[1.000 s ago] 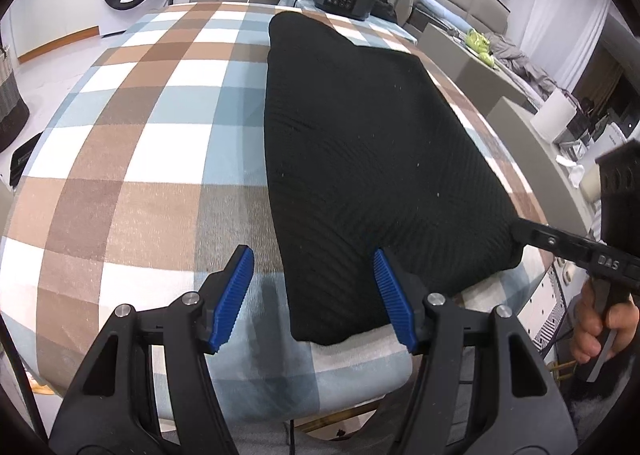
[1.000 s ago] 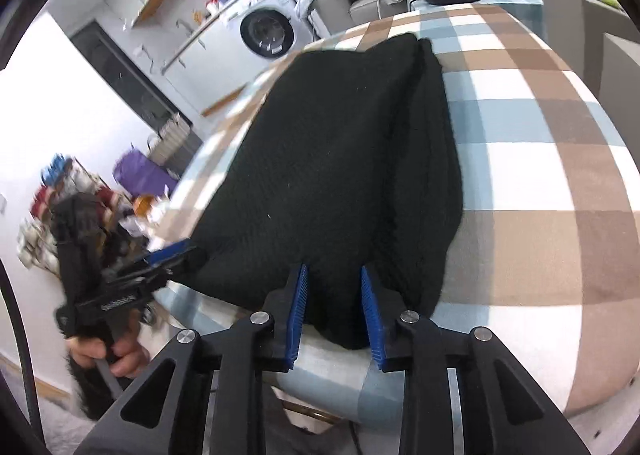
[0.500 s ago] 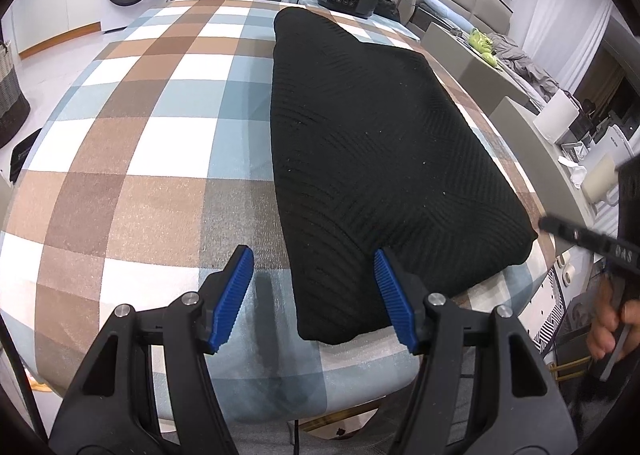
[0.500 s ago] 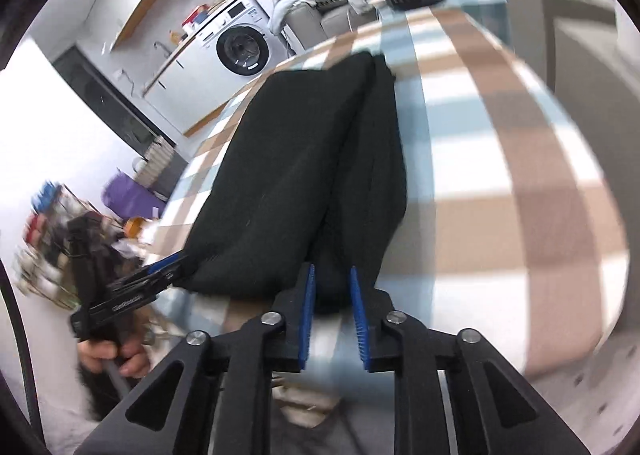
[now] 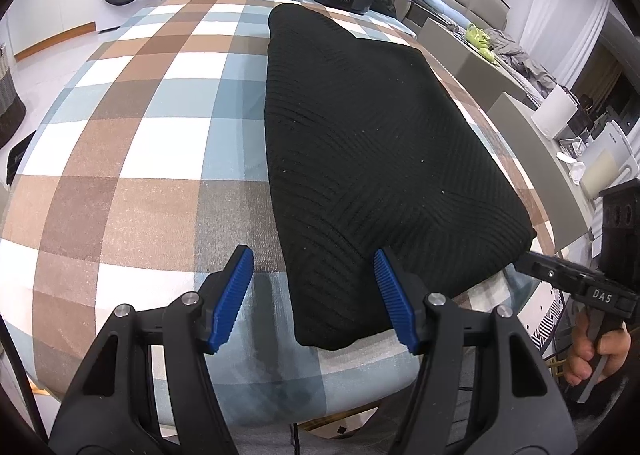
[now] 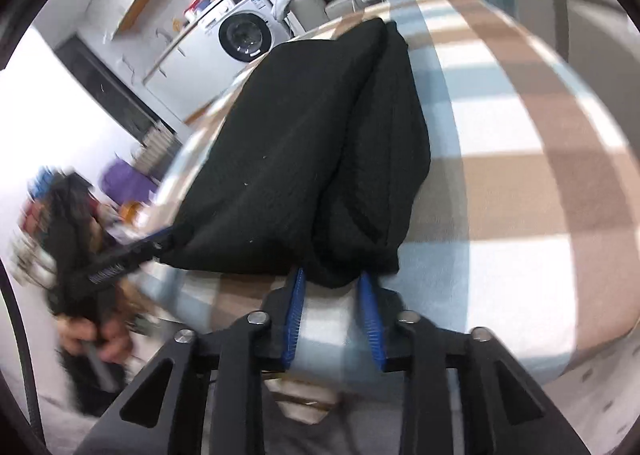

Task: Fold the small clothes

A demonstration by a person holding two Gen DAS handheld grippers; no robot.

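A black knit garment with a fine ribbed, chevron-like texture lies flat on the checked counter, folded lengthwise into a long, roughly trapezoid shape. It is narrow at the far end and widens toward the near edge of the counter. Its left side is a straight folded edge. In the right wrist view the garment shows two layers, a folded-over panel along its right side, and its near corner bunches slightly at the counter edge.
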